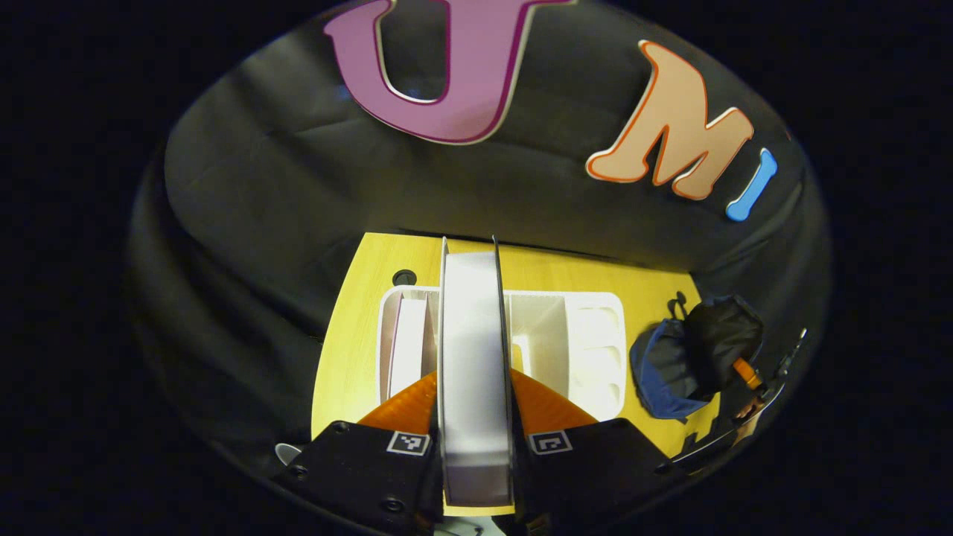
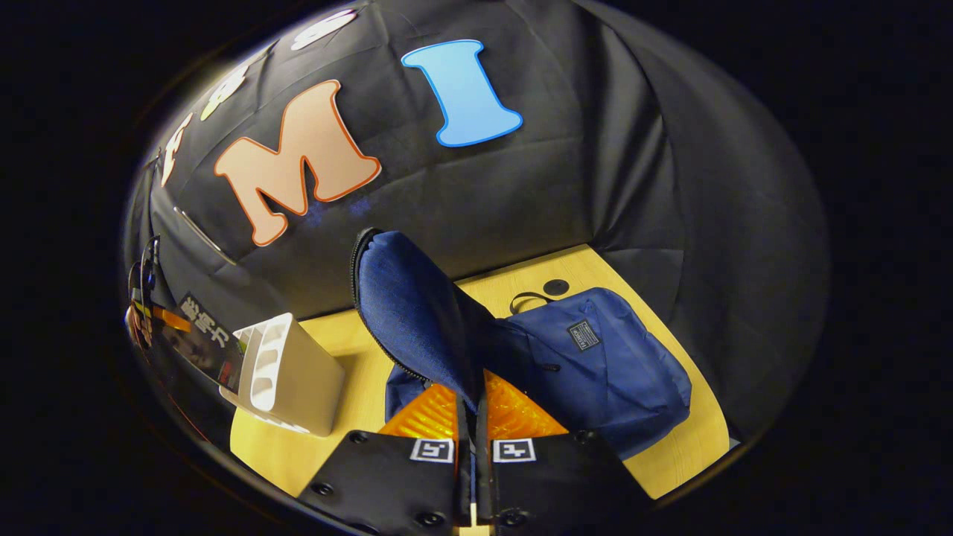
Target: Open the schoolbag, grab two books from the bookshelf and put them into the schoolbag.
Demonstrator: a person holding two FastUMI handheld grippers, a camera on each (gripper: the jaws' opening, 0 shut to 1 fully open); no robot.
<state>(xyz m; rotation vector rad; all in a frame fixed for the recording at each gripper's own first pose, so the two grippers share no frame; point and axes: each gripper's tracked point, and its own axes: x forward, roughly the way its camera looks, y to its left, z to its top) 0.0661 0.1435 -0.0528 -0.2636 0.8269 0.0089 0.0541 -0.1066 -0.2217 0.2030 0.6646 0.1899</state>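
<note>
Left gripper (image 1: pixel 475 417) clamps a thin white-paged book (image 1: pixel 473 357) upright above the white plastic bookshelf (image 1: pixel 588 335). Right gripper (image 2: pixel 473 417) pinches the blue fabric schoolbag's (image 2: pixel 595 365) raised flap (image 2: pixel 417 313) over the yellow wooden bench (image 2: pixel 670 454).

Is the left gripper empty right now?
No, in the left gripper view the left gripper is clamped on a thick white-paged book, held upright above the white plastic bookshelf.

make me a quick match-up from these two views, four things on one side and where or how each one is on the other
Things:
1. book
2. schoolbag flap
3. white bookshelf
4. schoolbag

States:
A. lying on the wooden table
B. gripped edge-on in the left tongs
C. standing on the table beside the bag
D. pinched and lifted by the right tongs

Pairs: 1-B, 2-D, 3-C, 4-A
</note>
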